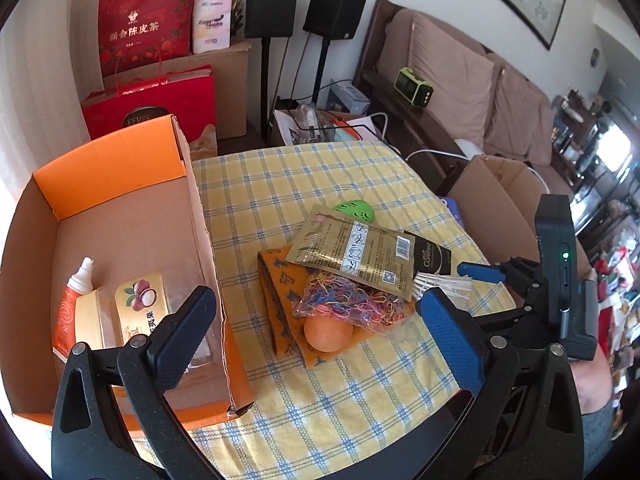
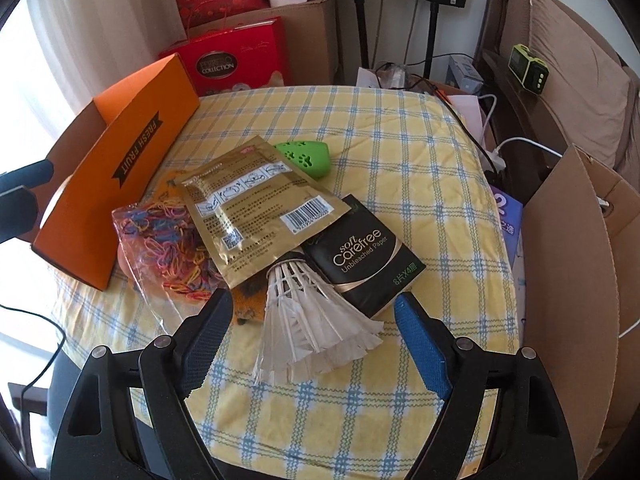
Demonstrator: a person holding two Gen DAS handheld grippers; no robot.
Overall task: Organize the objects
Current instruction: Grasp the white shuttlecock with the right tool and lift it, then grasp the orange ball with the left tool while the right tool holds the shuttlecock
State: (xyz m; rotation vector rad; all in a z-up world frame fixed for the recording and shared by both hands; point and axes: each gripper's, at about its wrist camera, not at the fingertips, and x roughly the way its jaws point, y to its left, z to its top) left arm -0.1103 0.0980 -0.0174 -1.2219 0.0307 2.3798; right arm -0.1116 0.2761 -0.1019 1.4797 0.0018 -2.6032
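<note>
Part done: orange fruit box (image 1: 120,216) at 9 o'clock holds spray tube (image 1: 74,300) and nut box (image 1: 140,304). Left on checked surface (image 1: 320,184): gold sachet (image 2: 256,204), rubber-band bag (image 2: 164,248), tissue pack (image 2: 360,256), shuttlecock (image 2: 316,324), orange ball (image 1: 328,334), green case (image 2: 308,158) (12 o'clock of pile). Right hand-held gripper (image 2: 312,344) wide open, straddling shuttlecock, not touching. Left hand-held gripper (image 1: 312,332) open, empty, over box edge.

Around the gold sachet (image 2: 256,204), everything sits on a yellow cloth (image 2: 400,168) checked in blue and white. Beside it: a multicoloured bag of rubber bands (image 2: 168,248), a black tissue pack (image 2: 362,256), a white shuttlecock (image 2: 316,320), a green paw-print case (image 2: 308,158), perhaps an orange ball (image 1: 328,334).
</note>
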